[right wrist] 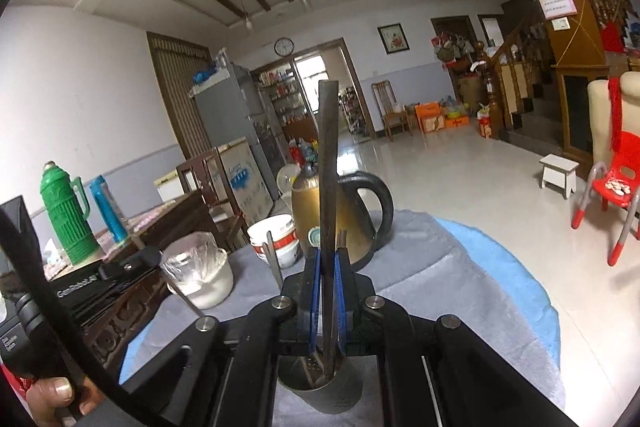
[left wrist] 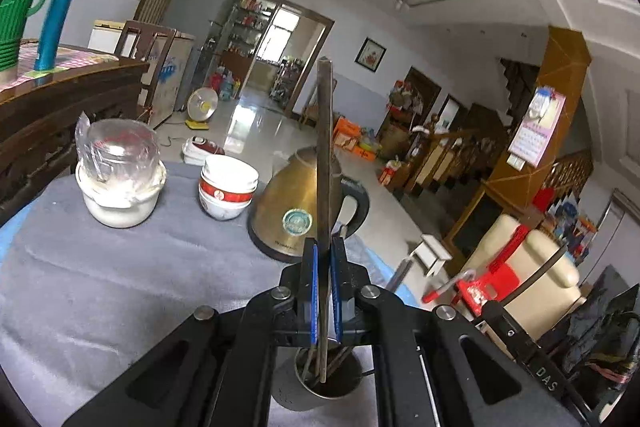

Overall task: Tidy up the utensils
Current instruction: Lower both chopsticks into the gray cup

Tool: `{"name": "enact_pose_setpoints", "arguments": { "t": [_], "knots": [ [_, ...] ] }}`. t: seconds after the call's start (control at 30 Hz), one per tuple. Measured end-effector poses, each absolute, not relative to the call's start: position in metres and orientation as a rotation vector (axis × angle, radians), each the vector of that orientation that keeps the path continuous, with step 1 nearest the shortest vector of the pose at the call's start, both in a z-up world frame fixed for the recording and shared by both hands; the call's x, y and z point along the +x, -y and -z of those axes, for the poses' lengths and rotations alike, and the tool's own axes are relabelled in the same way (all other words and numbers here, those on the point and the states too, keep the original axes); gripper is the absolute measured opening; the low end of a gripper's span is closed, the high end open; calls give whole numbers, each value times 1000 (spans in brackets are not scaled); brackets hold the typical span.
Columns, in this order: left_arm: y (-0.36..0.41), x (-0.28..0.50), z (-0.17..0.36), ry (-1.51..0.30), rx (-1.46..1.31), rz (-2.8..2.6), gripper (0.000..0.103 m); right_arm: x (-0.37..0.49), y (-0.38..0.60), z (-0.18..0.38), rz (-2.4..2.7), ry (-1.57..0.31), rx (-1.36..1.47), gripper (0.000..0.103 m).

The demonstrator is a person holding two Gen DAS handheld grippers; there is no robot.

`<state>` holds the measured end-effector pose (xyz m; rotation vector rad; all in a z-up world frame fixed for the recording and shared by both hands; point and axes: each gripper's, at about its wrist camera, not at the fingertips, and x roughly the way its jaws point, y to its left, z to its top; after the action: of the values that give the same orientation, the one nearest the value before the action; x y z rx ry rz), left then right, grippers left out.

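Note:
My left gripper (left wrist: 325, 251) is shut on the flat handle of a metal utensil (left wrist: 325, 155) that stands upright; its lower end reaches into a metal holder cup (left wrist: 328, 379) below the jaws, where other utensils stand. My right gripper (right wrist: 328, 255) is shut on a second flat metal utensil (right wrist: 329, 163), also upright, with its lower end in a metal holder cup (right wrist: 324, 391) that holds other utensils. I cannot tell whether both views show the same cup.
On the grey cloth (left wrist: 120, 287) stand a brass kettle (left wrist: 296, 211), stacked red-and-white bowls (left wrist: 228, 191) and a white pot with a bagged jar (left wrist: 120, 179). A wooden table (right wrist: 160, 227) with a green thermos (right wrist: 68, 215) stands left. Another handle (right wrist: 274, 259) sticks up left of the right gripper.

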<state>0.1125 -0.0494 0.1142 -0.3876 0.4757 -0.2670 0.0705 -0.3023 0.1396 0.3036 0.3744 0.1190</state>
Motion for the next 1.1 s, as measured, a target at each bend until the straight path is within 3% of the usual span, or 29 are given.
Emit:
{"name": "enact_pose_setpoints", "arguments": {
  "t": [1.1],
  "knots": [
    [86,137,-53,-700,-238,292,6,128,286,-68,-174,-631,270,8]
  ]
}}
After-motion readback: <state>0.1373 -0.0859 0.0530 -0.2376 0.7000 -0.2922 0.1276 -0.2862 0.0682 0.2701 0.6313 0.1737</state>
